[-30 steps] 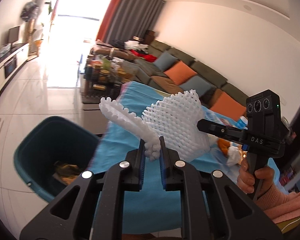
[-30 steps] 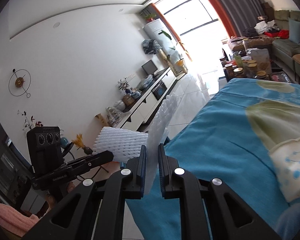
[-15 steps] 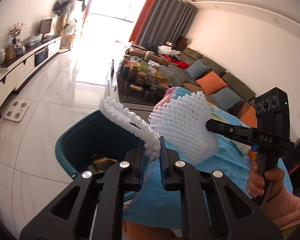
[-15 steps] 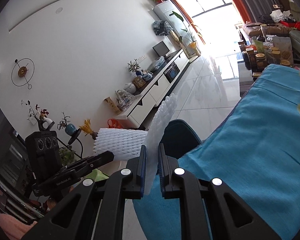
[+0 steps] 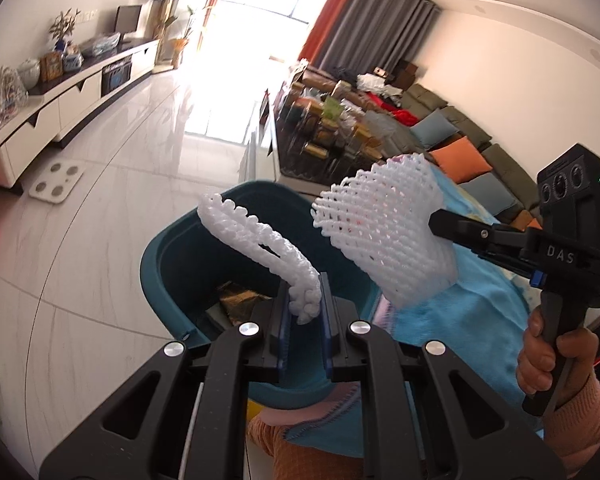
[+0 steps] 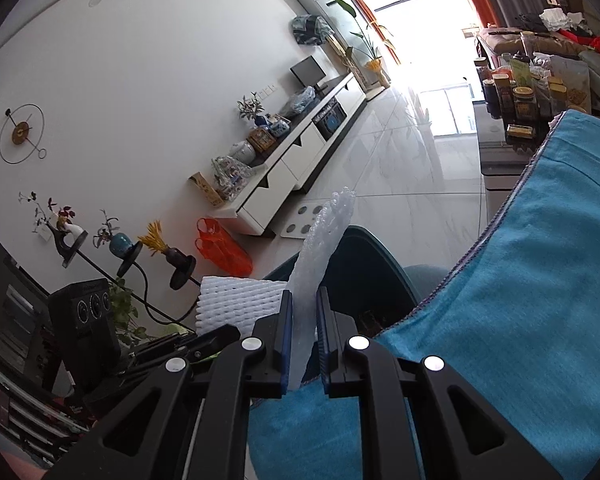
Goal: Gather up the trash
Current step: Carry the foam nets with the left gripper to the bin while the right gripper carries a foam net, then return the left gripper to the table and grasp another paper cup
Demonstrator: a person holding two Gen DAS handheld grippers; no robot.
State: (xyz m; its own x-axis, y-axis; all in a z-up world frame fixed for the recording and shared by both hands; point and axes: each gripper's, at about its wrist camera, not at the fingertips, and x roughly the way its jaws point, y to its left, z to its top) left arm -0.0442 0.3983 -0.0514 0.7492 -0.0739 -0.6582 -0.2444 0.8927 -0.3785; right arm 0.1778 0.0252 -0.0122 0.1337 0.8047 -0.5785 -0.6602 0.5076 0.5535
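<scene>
Fingers (image 5: 326,300) of the left gripper (image 5: 303,312) are clamped on a white foam net (image 5: 256,236) above the teal bin (image 5: 168,256). A second foam net (image 5: 384,236) is pinched by the right gripper (image 6: 302,320) over the bin's rim.

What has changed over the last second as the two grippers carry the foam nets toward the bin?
Both grippers swung from above the blue tablecloth toward the teal bin, which now sits under the left gripper. Unchanged: left gripper clamps one foam net, right gripper clamps the other foam net. Nothing released.

The two foam nets (image 5: 384,236) (image 5: 260,240) are white, soft, open mesh. The bin (image 5: 172,264) is smooth teal plastic. The tablecloth (image 6: 540,280) is matt blue cloth. The floor (image 5: 120,152) at upper left is glossy tile.
</scene>
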